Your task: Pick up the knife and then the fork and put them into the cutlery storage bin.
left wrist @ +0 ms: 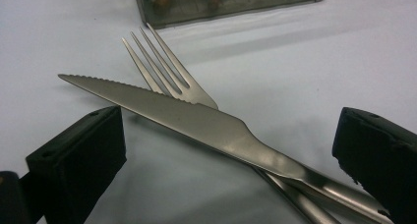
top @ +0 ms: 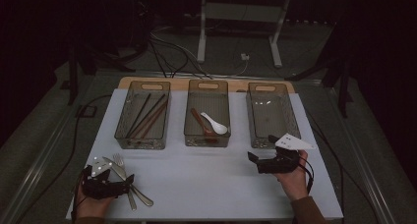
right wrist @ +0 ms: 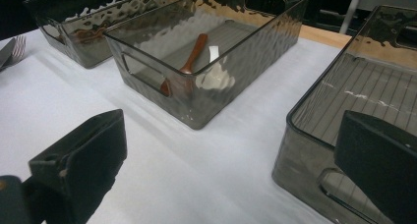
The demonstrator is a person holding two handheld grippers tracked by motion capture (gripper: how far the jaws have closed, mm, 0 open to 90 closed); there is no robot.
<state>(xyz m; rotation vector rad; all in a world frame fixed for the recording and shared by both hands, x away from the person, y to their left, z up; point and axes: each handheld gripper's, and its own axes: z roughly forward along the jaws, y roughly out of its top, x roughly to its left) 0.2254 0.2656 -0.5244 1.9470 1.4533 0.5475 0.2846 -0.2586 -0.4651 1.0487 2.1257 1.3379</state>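
A steel knife (left wrist: 196, 121) lies across a steel fork (left wrist: 167, 79) on the white table, between the open jaws of my left gripper (left wrist: 226, 130). From above, the knife (top: 114, 168) and fork (top: 118, 160) sit at the front left, with the left gripper (top: 127, 184) reaching them from the left. My right gripper (top: 261, 148) is open at the front right, just before the empty right bin (top: 268, 117). Its own view shows the right gripper (right wrist: 231, 135) with nothing between its jaws, over bare table.
Three smoky clear bins stand in a row. The left bin (top: 140, 143) holds several chopsticks (top: 147, 117). The middle bin (top: 206, 141) holds a brown wooden spoon (right wrist: 194, 52) and a white spoon (top: 216, 126). The table's front middle is bare; cables and a stand lie beyond the table.
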